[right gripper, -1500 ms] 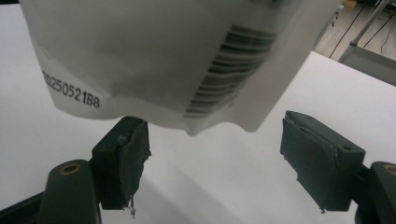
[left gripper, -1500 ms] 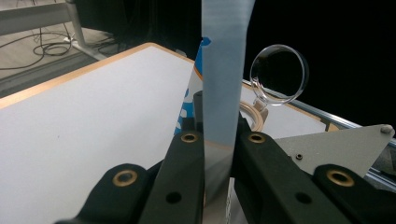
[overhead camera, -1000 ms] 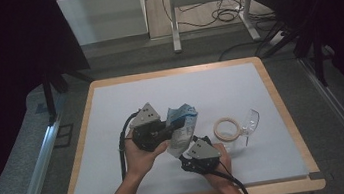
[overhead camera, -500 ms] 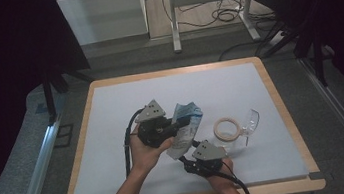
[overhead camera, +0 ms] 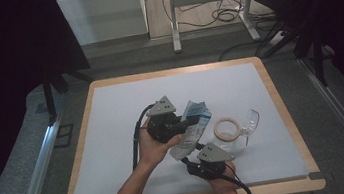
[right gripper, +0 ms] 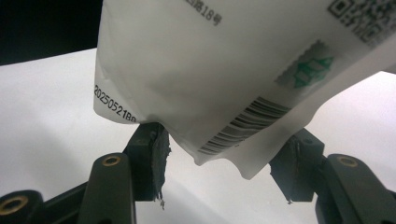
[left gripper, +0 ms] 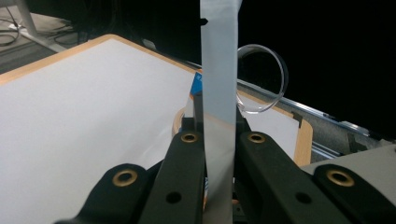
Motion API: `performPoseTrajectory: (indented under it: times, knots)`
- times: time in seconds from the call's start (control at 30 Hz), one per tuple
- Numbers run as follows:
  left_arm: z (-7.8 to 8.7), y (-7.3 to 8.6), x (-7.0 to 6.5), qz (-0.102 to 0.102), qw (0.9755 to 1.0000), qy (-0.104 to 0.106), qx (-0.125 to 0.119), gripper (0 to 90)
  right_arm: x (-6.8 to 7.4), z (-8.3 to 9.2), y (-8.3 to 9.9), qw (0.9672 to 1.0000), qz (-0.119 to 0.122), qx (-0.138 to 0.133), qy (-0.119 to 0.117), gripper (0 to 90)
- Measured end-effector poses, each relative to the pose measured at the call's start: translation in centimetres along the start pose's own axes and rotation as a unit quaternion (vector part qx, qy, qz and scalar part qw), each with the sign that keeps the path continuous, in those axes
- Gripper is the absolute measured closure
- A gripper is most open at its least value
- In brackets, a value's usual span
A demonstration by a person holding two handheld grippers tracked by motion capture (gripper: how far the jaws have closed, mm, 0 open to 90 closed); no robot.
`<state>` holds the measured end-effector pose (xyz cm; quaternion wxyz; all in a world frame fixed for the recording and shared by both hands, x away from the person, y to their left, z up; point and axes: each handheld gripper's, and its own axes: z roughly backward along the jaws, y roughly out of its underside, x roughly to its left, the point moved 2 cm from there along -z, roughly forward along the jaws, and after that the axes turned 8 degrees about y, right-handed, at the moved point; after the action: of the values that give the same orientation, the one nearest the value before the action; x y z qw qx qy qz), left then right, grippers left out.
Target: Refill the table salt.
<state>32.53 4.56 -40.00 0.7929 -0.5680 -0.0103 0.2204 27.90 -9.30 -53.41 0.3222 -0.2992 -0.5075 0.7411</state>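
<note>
While left hand-held gripper (left gripper: 219, 140) clamps pouch (overhead camera: 191, 127) | long axis slants toward right hand-held gripper (right gripper: 224, 177), half-open, closing

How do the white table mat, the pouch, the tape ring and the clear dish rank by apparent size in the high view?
1. white table mat
2. pouch, held up nearer the camera, so its place is unsure
3. clear dish
4. tape ring

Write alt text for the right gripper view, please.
A white pouch with a barcode and printed date hangs with its lower corner between the right gripper's two black jaws, which stand apart on either side of it above the white table.
</note>
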Motion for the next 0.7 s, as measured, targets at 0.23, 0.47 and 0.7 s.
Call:
performPoseTrajectory:
  times: [0.23, 0.47, 0.7]
  knots:
    - [-0.6, -0.5, 0.1, -0.011, 0.9998, 0.013, 0.010, 90.0, 0.0, 0.2, -0.1, 0.9998, -0.015, -0.009, 0.005, 44.4]
    - [-1.1, -1.0, 0.2, -0.013, 0.9993, 0.025, 0.022, 90.0, 0.2, 0.4, -0.2, 0.9991, -0.041, -0.011, 0.006, 44.3]
    - [-2.0, -1.4, 0.3, -0.013, 0.9986, 0.031, 0.042, 90.0, 0.6, 0.3, -0.1, 0.9972, -0.071, -0.021, 0.011, 44.0]
